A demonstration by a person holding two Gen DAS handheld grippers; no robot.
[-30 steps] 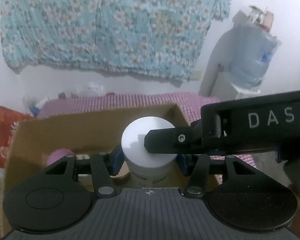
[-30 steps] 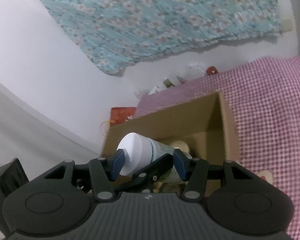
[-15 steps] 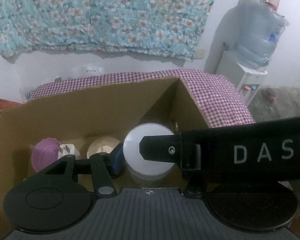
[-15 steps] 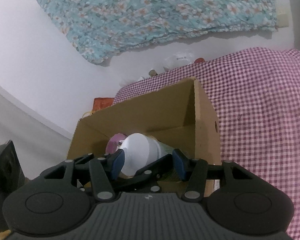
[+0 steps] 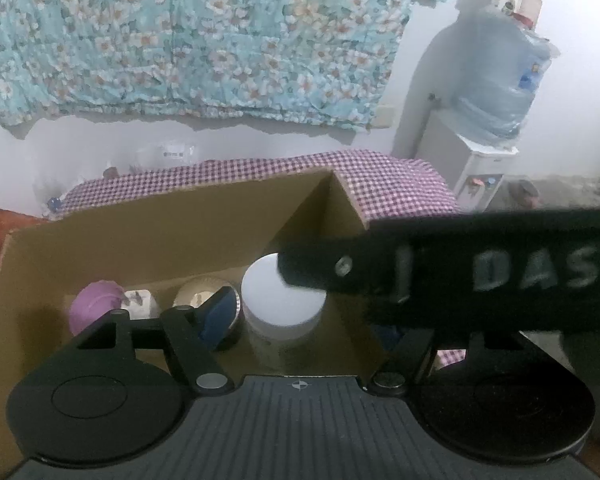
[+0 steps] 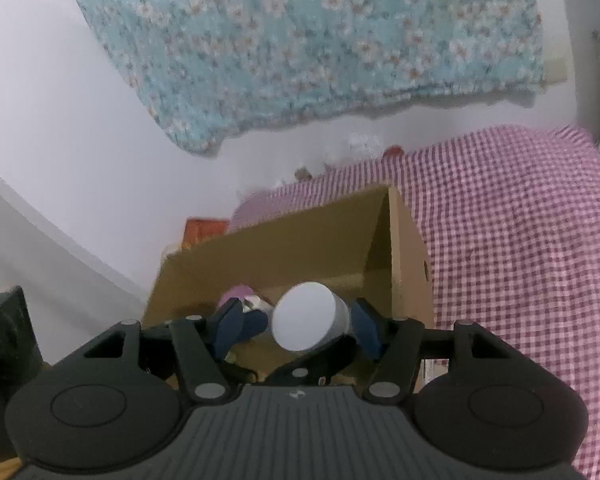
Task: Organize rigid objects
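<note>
A white-capped clear jar [image 5: 282, 300] sits low inside the open cardboard box [image 5: 140, 232], near its right corner. My left gripper [image 5: 300, 320] straddles the jar and its jaws are opening. Its left blue pad [image 5: 220, 316] stands clear of the jar, and its right pad is hidden behind a black bar lettered DAS [image 5: 500, 276], part of my right gripper. In the right wrist view the jar [image 6: 306, 316] lies between the pads of my right gripper [image 6: 296, 326], whose jaws are also opening. A gap shows at the left pad [image 6: 228, 328].
A purple round object [image 5: 96, 304], a small white item [image 5: 138, 302] and a round tin [image 5: 204, 288] lie in the box. The box stands on a pink checked cloth [image 6: 520, 240]. A water dispenser [image 5: 496, 120] stands at the far right. A floral cloth [image 5: 200, 40] hangs on the wall.
The jar went from box-rim height down into the box. Both grippers' pads, shut on it before, have spread apart and the left pads no longer press it.
</note>
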